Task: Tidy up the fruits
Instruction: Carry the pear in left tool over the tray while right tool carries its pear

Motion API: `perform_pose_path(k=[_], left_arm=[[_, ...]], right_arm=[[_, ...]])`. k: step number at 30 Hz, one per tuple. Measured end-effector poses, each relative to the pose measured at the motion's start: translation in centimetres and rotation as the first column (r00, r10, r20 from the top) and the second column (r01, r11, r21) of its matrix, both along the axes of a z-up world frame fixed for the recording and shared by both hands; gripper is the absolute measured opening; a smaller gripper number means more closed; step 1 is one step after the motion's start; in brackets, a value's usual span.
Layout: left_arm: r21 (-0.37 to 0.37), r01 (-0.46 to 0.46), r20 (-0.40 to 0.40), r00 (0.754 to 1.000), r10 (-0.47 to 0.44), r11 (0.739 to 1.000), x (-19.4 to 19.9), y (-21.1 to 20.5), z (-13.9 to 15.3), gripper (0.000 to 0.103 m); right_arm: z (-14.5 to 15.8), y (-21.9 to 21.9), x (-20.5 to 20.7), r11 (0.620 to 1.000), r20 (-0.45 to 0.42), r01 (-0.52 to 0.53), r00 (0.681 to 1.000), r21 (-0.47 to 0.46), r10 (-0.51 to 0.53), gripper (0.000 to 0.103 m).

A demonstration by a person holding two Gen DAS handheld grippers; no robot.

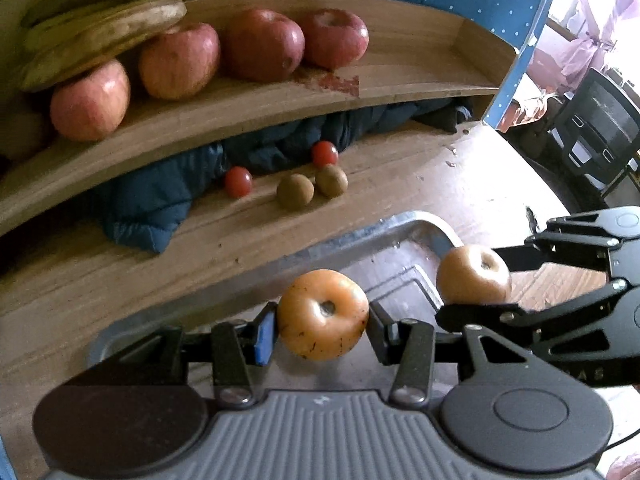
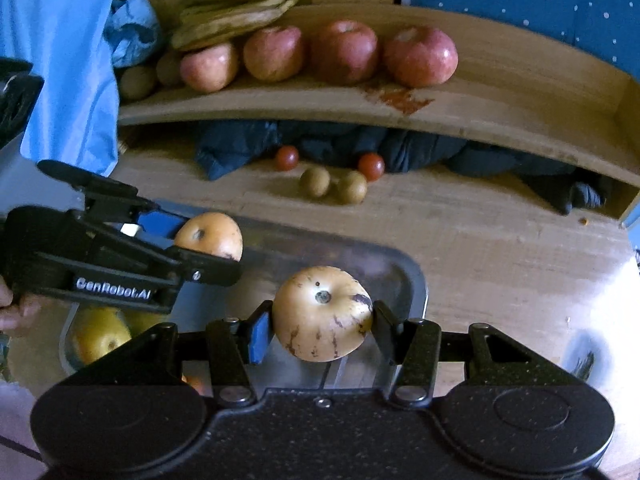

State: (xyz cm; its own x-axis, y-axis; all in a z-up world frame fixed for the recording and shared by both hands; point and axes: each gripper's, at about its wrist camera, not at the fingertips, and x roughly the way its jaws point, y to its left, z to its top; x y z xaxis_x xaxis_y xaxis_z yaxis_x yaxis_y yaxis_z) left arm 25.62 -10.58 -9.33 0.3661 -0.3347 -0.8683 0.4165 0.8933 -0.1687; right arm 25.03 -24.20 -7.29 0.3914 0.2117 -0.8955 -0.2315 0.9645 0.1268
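My left gripper is shut on an orange-yellow pear above a metal tray. My right gripper is shut on a pale spotted pear over the same tray. Each gripper shows in the other's view: the right one with its pear, the left one with its pear. Red apples and bananas lie on the wooden shelf. Yellow pears lie in the tray.
Two kiwis and two cherry tomatoes lie on the wooden table by a dark blue jacket under the shelf. More kiwis sit at the shelf's left end. A blue cloth hangs at left.
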Motion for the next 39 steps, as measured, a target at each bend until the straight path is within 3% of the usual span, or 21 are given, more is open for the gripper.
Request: perform_pose_path(k=[22,39], left_arm=[[0.053,-0.013,-0.037,0.999,0.015,0.999,-4.4,-1.1,-1.0,0.051],[0.110,-0.013,-0.031,0.999,0.017,0.994,-5.9,-2.9,-1.2,0.051]], right_arm=[[-1.2,0.9,-4.5,0.991,-0.069,-0.134,0.989,0.009,0.134,0.053],[-1.6,0.7,-5.8,0.981,-0.065,-0.195,0.979,-0.004,0.194,0.053]])
